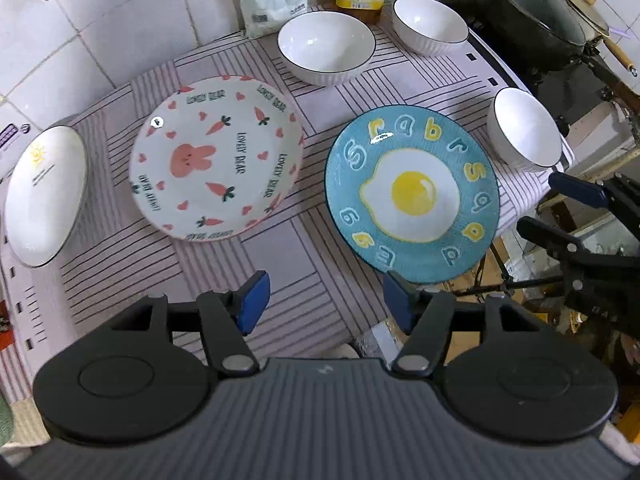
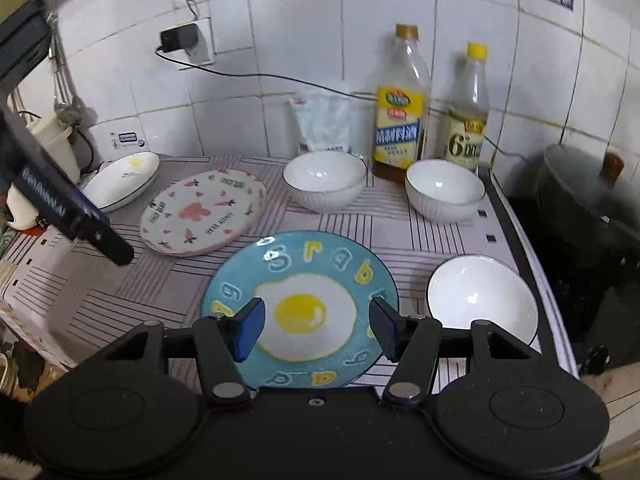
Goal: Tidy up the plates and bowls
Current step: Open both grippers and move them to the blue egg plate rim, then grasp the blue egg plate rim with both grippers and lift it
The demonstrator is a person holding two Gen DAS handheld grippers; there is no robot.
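Three plates lie on the striped mat (image 1: 312, 92): a blue fried-egg plate (image 1: 412, 192) (image 2: 304, 264), a white rabbit-and-carrot plate (image 1: 216, 158) (image 2: 204, 212) and a white sun plate (image 1: 46, 196) (image 2: 124, 180) at the far left. Three white bowls stand apart: back middle (image 1: 326, 48) (image 2: 324, 180), back right (image 1: 430, 24) (image 2: 444, 194) and right (image 1: 524, 132) (image 2: 480, 300). My left gripper (image 1: 326, 300) is open above the mat's near part, between the two patterned plates, with nothing between its fingers. My right gripper (image 2: 318, 326) (image 1: 560, 212) is open above the blue plate's near half and holds nothing.
Two bottles (image 2: 400, 108) (image 2: 468, 112) and a white bag (image 2: 324, 124) stand against the tiled wall behind the bowls. A dark pot (image 1: 532, 12) sits on the stove to the right. The counter's edge runs just past the right bowl. A plug and cable (image 2: 180, 40) hang on the wall.
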